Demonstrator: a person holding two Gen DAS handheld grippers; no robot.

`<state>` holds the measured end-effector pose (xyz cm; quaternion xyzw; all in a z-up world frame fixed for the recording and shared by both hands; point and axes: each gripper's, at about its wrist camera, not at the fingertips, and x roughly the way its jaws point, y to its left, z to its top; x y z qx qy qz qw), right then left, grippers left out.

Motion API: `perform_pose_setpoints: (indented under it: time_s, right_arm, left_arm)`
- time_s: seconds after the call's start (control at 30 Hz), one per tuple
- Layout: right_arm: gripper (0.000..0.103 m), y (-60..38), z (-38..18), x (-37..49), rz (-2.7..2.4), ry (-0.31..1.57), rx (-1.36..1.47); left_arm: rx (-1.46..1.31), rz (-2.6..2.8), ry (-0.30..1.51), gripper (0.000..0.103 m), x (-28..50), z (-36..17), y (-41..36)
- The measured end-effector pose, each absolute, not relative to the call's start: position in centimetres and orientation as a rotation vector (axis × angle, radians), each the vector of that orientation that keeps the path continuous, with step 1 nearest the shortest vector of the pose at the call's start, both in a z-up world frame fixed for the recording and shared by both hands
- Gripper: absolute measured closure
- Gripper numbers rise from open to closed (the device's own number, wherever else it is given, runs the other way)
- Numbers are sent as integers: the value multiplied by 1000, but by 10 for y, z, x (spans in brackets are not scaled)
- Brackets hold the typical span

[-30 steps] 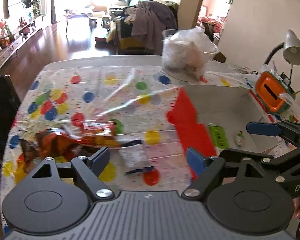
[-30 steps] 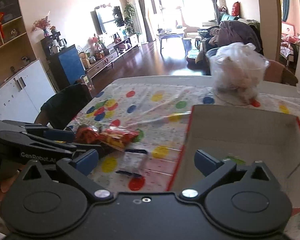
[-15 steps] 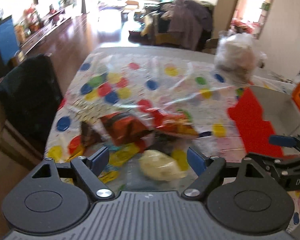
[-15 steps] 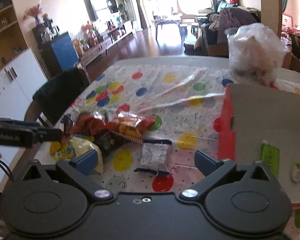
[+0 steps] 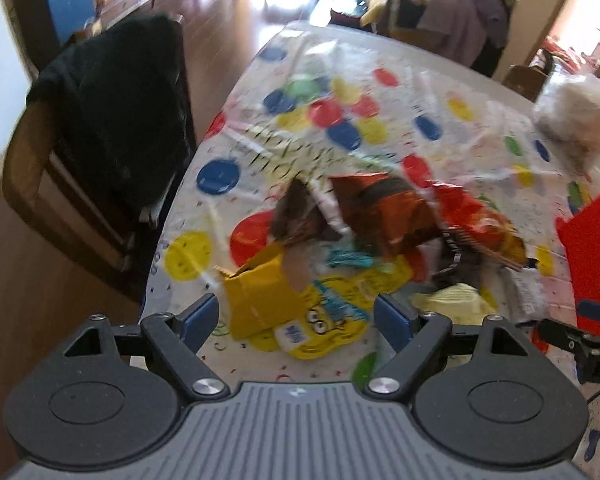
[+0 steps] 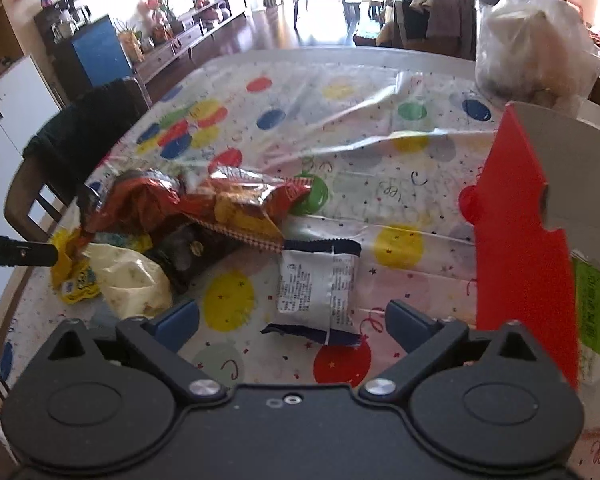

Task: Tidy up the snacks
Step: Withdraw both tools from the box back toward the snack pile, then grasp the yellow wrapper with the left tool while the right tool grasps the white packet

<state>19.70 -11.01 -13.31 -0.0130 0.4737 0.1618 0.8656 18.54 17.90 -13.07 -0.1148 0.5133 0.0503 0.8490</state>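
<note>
Left wrist view: left hand-held gripper (image 5: 296, 316) hangs over the near-left corner of the surface (image 5: 432, 92), jaws spread wide, nothing btwn them. Directly under/ahead of the gap lies a yellow snack bag (image 5: 300, 304) w/ a cartoon face, its torn top pointing left. Just beyond it, touching, a heap: a brown-orange foil bag (image 5: 376, 208), crumpled, and a red chip bag (image 5: 476, 224) overlapping its right side. A pale yellow packet (image 5: 456, 300) sits just right of the right finger. A white wrapper (image 5: 528, 292) lies further right, blurred. Red box flap (image 5: 592, 248) stands at the right edge; the right hand-held gripper (image 5: 596, 320) pokes in below it, jaw state not readable here. Chair (image 5: 92, 140) w/ dark cloth stands at the surface's left side. Clear bag of stuff (image 5: 576, 116) far right, blurred.

Right wrist view: right hand-held gripper (image 6: 292, 320) also spread open, holding nothing. The white wrapper (image 6: 320, 284) w/ dark-blue ends lies flat btwn the fingers, just ahead, not touched. Left of it: pale yellow packet (image 6: 136, 280), a dark packet (image 6: 188, 252) partly under the red chip bag (image 6: 244, 204), and the brown-orange foil bag (image 6: 132, 200) behind. Yellow snack bag (image 6: 76, 276) is at the far left, w/ a finger of the left hand-held gripper (image 6: 28, 253) just beside it. Red flap of the cardboard box (image 6: 520, 232) rises on the right; a green label (image 6: 590, 304) shows inside the box. All snacks sit on the surface (image 6: 340, 120), outside the box.
</note>
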Motion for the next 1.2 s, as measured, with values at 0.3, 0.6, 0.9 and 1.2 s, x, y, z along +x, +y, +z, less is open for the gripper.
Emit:
perform_pose_setpoints:
  time_s: [0.3,0.6,0.9,1.2]
  right_arm:
    - [8,-101,-145,215,308,1037,-33]
    - [25,-94,-154,227,271,1063,-40]
    - [44,-91,-162,225,236,1084,-101]
    - [56,-94,-161,220,236,1067,-113]
  left_arm:
    - [-470,179,1171,23,204,-158,218]
    - [-524,203,1203,40,211,-169,225]
    - [-499,193,1207,53,215,-169,219]
    - [-492,193,1196,59,210,-168,219]
